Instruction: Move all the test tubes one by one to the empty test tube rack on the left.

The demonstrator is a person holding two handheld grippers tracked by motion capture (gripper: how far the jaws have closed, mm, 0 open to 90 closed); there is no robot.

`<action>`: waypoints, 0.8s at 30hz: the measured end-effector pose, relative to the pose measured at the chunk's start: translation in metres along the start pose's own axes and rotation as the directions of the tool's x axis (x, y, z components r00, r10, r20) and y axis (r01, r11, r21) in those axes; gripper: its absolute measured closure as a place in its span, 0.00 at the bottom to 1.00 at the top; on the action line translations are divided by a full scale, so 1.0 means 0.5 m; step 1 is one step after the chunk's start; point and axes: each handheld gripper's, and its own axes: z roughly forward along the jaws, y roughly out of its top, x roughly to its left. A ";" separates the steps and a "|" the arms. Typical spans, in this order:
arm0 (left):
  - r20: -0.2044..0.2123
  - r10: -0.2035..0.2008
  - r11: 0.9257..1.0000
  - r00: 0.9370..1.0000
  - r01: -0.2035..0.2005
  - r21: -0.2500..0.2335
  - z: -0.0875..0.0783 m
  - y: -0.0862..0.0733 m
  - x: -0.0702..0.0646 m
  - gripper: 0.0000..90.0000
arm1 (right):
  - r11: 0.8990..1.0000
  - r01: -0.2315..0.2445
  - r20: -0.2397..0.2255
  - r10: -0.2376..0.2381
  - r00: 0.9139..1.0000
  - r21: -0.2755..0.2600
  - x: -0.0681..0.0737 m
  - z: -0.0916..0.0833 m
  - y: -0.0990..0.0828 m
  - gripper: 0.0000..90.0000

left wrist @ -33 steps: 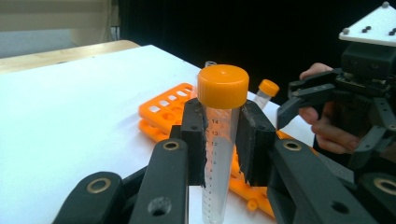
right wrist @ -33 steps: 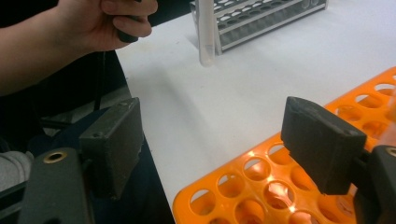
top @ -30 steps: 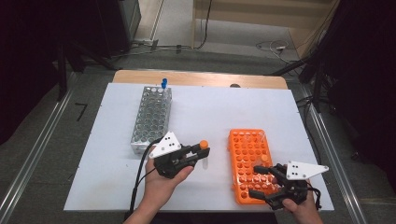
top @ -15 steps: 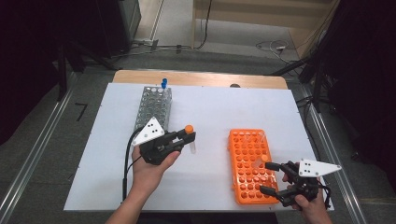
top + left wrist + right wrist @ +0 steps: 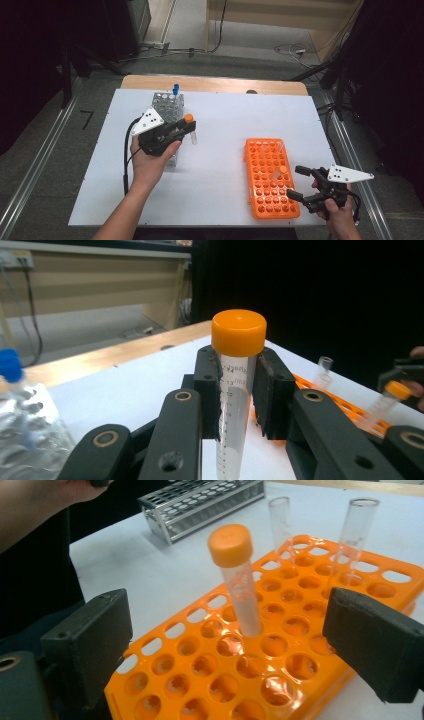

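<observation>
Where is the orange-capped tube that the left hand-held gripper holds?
High view, left side: the orange-capped tube sits in the left hand-held gripper, beside the metal rack.

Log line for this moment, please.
left tool: shut on orange-capped tube | right tool: just opened, empty | orange rack: one capped tube standing

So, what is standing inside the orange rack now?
In the orange rack stand one orange-capped tube, tilted, and two uncapped clear tubes. The other holes look empty. The tube bottoms are hidden below the rack's top plate.
</observation>
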 end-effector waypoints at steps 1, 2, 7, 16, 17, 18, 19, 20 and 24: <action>-0.008 -0.001 1.000 1.000 0.001 -0.006 0.001 0.003 0.006 0.83 | 1.000 -0.003 -0.001 0.003 1.000 0.000 -0.003 -0.001 -0.001 0.01; -0.019 0.002 1.000 1.000 -0.002 -0.007 0.003 0.007 0.013 0.83 | 1.000 -0.008 0.002 0.008 1.000 0.000 -0.005 -0.002 -0.002 0.01; -0.070 0.007 1.000 0.998 -0.008 -0.022 0.009 0.021 0.045 0.83 | 1.000 -0.019 0.017 0.019 1.000 0.011 -0.015 -0.005 -0.007 0.00; -0.155 -0.035 0.998 0.987 0.027 -0.053 0.021 0.036 0.110 0.83 | 1.000 -0.029 0.047 0.029 0.998 0.000 -0.018 -0.011 -0.006 0.00; -0.165 -0.038 0.998 0.985 0.030 -0.053 0.023 0.037 0.117 0.83 | 1.000 -0.030 0.051 0.030 0.998 -0.001 -0.018 -0.011 -0.006 0.00; -0.172 -0.050 0.998 0.984 0.041 -0.057 0.026 0.037 0.124 0.83 | 1.000 -0.030 0.054 0.030 0.998 -0.002 -0.019 -0.012 -0.006 0.00; -0.180 -0.060 0.997 0.982 0.050 -0.060 0.028 0.037 0.131 0.83 | 0.999 -0.032 0.055 0.032 0.998 -0.002 -0.019 -0.012 -0.006 0.00; -0.195 -0.066 0.997 0.979 0.055 -0.060 0.031 0.038 0.137 0.83 | 0.999 -0.033 0.054 0.033 0.998 -0.002 -0.019 -0.012 -0.006 0.00; -0.238 -0.071 0.996 0.969 0.057 -0.067 0.045 0.035 0.159 0.83 | 0.999 -0.034 0.051 0.034 0.998 -0.002 -0.019 -0.013 -0.007 0.00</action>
